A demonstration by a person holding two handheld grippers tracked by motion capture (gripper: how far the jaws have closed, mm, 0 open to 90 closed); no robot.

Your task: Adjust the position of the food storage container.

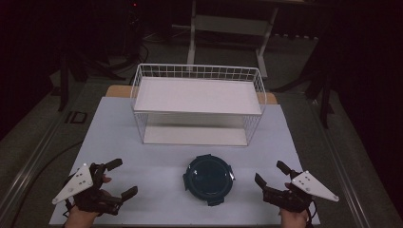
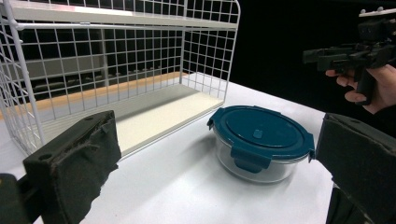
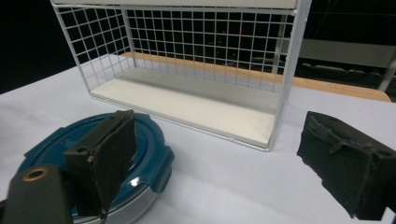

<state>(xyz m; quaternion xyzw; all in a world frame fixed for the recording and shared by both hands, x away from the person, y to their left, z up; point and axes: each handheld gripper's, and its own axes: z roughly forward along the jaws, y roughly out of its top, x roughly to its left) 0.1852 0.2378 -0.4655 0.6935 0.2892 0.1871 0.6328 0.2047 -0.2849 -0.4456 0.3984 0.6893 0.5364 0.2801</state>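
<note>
Jaws are standing wide on both sides, and nothing is sitting between either pair. I am holding my left gripper (image 1: 116,179) low at the near left corner of the white table (image 1: 142,156), its grey three-cornered plate tilting outward, its two black fingers spreading apart over bare tabletop. I am holding my right gripper (image 1: 272,174) at the near right corner, likewise splayed open and gripping nothing. Between the two, well apart from each, the round glass container (image 1: 208,179) is resting flat on the table, its dark teal lid (image 2: 261,128) clipped down with latches around the rim. Looking along my left jaws, I am seeing the container standing ahead and to the right, clear glass wall showing below the lid, with my other hand (image 2: 373,86) hovering beyond it in the upper right, holding its gripper level. Looking along my right jaws, the lid is lying low at the left, partly behind my left-hand pad (image 3: 109,158), though the pad is not touching it as far as I can tell. Behind the container the white wire rack (image 1: 197,102) is standing upright, two shelves, one above the other, both bare, with its open front facing me. The container is sitting just in front of the rack's lower shelf (image 1: 195,135), near but not touching it.
</note>
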